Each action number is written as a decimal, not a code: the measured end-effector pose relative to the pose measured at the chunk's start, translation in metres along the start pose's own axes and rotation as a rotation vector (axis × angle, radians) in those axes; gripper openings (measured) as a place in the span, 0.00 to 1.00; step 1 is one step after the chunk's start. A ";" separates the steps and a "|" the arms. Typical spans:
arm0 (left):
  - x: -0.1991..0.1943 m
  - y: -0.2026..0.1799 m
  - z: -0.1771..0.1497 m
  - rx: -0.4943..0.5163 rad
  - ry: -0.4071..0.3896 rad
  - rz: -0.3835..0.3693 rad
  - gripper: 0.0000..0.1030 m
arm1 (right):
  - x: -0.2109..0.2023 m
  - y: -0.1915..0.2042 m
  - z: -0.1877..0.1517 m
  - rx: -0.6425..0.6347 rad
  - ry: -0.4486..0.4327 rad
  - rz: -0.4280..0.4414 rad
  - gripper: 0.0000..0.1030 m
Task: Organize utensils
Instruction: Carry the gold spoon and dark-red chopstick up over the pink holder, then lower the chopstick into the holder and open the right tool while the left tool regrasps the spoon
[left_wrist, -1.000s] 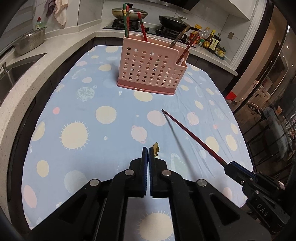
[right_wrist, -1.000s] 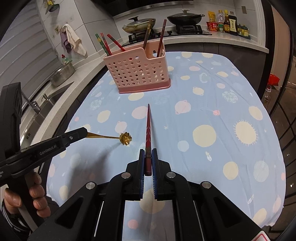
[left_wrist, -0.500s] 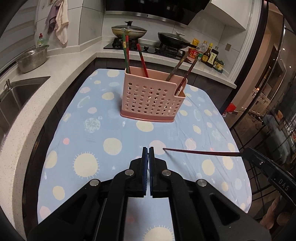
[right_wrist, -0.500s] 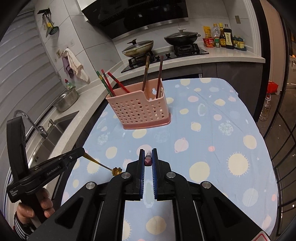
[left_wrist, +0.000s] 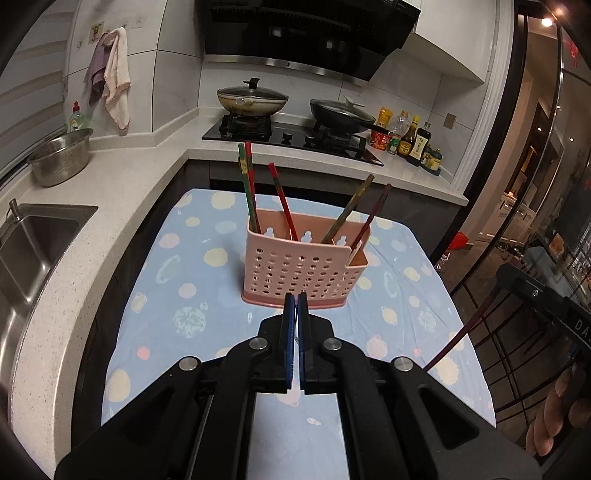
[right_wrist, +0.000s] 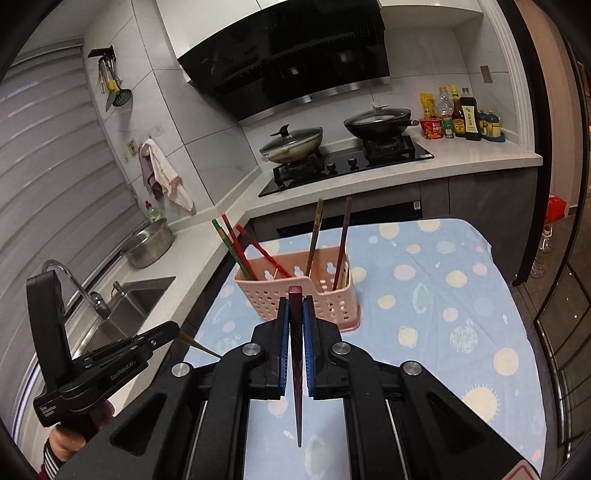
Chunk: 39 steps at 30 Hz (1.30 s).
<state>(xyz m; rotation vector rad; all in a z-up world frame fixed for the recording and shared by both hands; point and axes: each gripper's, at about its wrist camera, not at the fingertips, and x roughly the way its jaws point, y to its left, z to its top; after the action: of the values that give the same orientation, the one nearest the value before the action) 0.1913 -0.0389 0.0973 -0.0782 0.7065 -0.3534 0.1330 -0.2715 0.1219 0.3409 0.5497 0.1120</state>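
A pink perforated utensil basket (left_wrist: 301, 271) stands on the blue dotted tablecloth (left_wrist: 184, 295) and holds several chopsticks; it also shows in the right wrist view (right_wrist: 314, 295). My right gripper (right_wrist: 295, 306) is shut on a dark red chopstick (right_wrist: 296, 369) that points down and back toward the camera; its shaft shows in the left wrist view (left_wrist: 458, 339). My left gripper (left_wrist: 295, 306) is shut on a thin gold spoon handle (right_wrist: 199, 345); its head is hidden behind my right gripper. Both grippers are raised in front of the basket.
A steel sink (left_wrist: 26, 258) and faucet (right_wrist: 74, 284) lie to the left, with a metal bowl (left_wrist: 61, 157) on the counter. A stove with two pans (left_wrist: 255, 101) and sauce bottles (left_wrist: 410, 140) stands behind the table.
Both grippers have risen and levelled, so the basket sits lower in view. The chopstick has swung from pointing forward over the cloth to pointing down and back. The spoon head has dropped out of sight.
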 end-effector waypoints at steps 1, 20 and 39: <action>0.002 0.001 0.006 0.000 -0.005 0.002 0.01 | 0.001 0.000 0.007 0.001 -0.012 0.000 0.07; 0.043 0.003 0.114 0.083 -0.112 0.077 0.01 | 0.048 0.019 0.132 -0.023 -0.219 0.005 0.07; 0.093 0.052 0.085 -0.030 0.002 0.099 0.01 | 0.098 0.014 0.114 -0.017 -0.132 0.008 0.07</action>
<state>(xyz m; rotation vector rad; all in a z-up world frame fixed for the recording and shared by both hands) 0.3266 -0.0258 0.0944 -0.0712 0.7154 -0.2485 0.2763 -0.2720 0.1698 0.3311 0.4168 0.1012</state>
